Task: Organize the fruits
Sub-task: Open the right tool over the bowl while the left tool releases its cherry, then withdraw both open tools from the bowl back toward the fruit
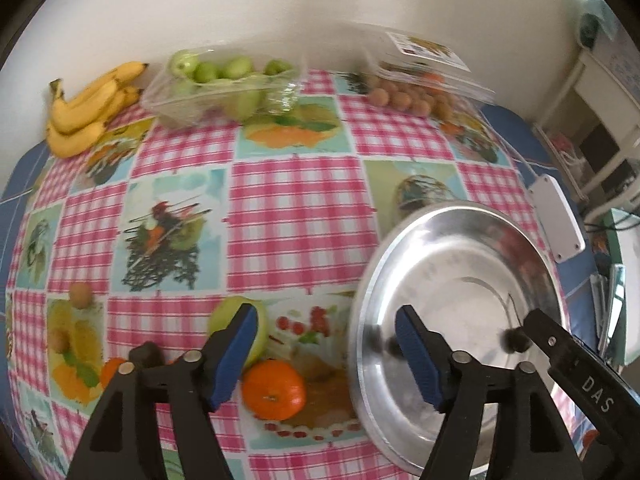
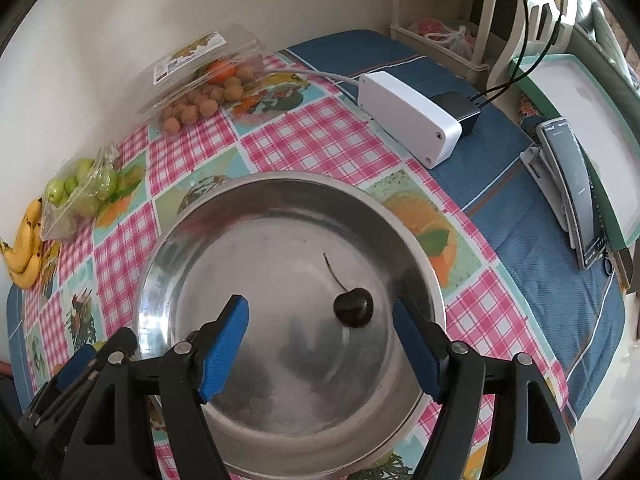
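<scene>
Fingers of the left gripper [image 1: 326,344] and right gripper [image 2: 320,344] spread wide, empty, a cherry [image 2: 353,306] lying free between the right pair.

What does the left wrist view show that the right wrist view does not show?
Only the left wrist view shows the orange and the green apple lying loose beside the left tool. Only the right wrist view shows the phone and the cherry's stem. Both views share the metal bowl, the cherry, the bananas and the white box.
</scene>
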Action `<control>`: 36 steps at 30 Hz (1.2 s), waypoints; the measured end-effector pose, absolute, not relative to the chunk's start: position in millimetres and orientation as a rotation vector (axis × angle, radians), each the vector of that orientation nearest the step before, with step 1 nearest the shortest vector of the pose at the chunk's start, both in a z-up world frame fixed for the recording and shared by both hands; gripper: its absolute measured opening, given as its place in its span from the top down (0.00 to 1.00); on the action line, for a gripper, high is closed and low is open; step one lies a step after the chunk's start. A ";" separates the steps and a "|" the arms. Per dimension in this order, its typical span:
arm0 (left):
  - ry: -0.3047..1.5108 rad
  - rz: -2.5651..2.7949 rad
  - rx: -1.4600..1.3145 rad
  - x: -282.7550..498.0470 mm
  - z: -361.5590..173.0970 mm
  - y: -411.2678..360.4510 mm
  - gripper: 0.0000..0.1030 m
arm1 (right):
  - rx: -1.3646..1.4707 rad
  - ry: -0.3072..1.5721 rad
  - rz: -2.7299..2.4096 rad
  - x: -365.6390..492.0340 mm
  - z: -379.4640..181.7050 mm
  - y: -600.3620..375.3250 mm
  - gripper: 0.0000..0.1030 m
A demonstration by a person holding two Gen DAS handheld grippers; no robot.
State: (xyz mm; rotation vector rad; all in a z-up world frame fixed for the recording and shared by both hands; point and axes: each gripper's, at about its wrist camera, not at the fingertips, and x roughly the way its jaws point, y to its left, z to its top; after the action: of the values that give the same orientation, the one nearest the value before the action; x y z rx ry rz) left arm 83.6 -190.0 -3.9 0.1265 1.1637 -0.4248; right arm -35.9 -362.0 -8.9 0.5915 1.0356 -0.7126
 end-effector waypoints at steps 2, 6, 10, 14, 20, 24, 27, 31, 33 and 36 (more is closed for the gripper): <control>1.158 -0.399 0.118 86.9 -4.4 -184.5 0.07 | 0.586 1.039 -0.708 -34.3 -10.1 -361.4 0.25; 1.144 -0.368 0.111 91.5 -5.2 -174.3 0.00 | 0.576 1.054 -0.679 -30.1 -14.2 -358.7 0.08; 1.129 -0.345 0.112 95.3 -7.2 -168.9 0.00 | 0.552 1.069 -0.647 -24.3 -18.6 -354.2 0.08; 1.113 -0.349 0.104 97.2 -9.8 -166.0 0.00 | 0.542 1.064 -0.630 -21.8 -19.8 -352.2 0.07; 1.103 -0.366 0.095 97.7 -13.1 -162.4 0.00 | 0.528 1.041 -0.621 -19.6 -18.4 -348.8 0.07; 1.083 -0.377 0.067 96.6 -11.9 -155.8 0.00 | 0.529 1.006 -0.604 -20.1 -9.8 -345.2 0.07; 1.060 -0.381 0.050 94.1 -8.7 -148.4 0.00 | 0.526 0.989 -0.595 -20.4 -5.7 -341.9 0.07; 1.038 -0.377 0.037 91.5 -2.1 -137.3 0.00 | 0.535 0.967 -0.581 -22.3 -0.9 -337.9 0.07; 1.030 -0.373 0.043 90.3 0.8 -131.2 0.00 | 0.536 0.955 -0.575 -23.2 1.8 -336.5 0.07; 1.027 -0.389 0.034 89.0 4.1 -120.4 0.00 | 0.523 0.943 -0.572 -23.8 5.9 -332.6 0.07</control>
State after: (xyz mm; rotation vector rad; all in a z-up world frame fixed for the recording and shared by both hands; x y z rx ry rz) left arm 89.0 -120.4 4.1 0.0344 1.0267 -0.3890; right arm -23.8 -332.6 5.9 0.5232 0.9427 -0.5718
